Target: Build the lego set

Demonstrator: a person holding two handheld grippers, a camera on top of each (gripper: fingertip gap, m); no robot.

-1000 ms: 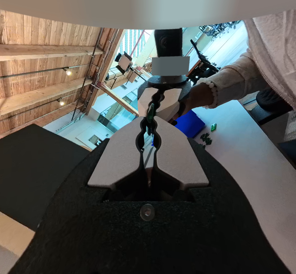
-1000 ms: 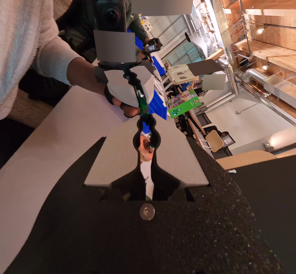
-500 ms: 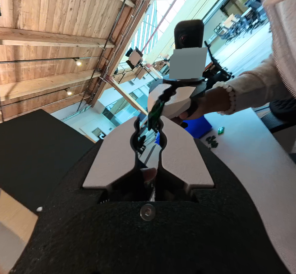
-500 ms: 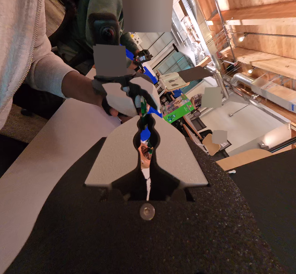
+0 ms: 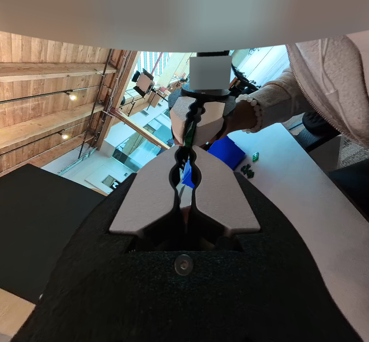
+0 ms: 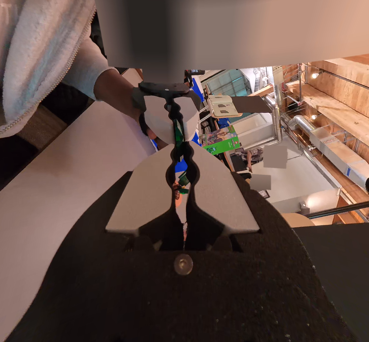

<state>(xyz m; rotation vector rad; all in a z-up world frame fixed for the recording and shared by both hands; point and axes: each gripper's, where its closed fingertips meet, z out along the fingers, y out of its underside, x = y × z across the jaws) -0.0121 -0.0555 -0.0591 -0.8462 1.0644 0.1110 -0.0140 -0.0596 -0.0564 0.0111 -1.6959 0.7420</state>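
My two grippers meet tip to tip above the white table (image 5: 299, 202). In the left wrist view, my left gripper (image 5: 184, 149) is shut on a dark green lego piece (image 5: 183, 160). The right gripper (image 5: 189, 127) faces it, shut on a brighter green lego piece (image 5: 188, 135) that reaches my left fingertips. In the right wrist view, my right gripper (image 6: 180, 146) is shut on a green piece (image 6: 179, 153). The left gripper (image 6: 177, 127) opposite grips a green piece (image 6: 178, 132). The pieces touch; I cannot tell whether they are joined.
A blue bin (image 5: 226, 152) stands on the table behind the grippers. A bright green brick (image 5: 255, 156) and a few dark green bricks (image 5: 247, 173) lie beside it. A green set box (image 6: 221, 140) stands farther back. The person's sleeves flank both views. My left and right fingertips are right by each other.
Half a second ago the two grippers were tilted against each other; now they are lined up straight again, tips close together, both still shut on the green pieces.
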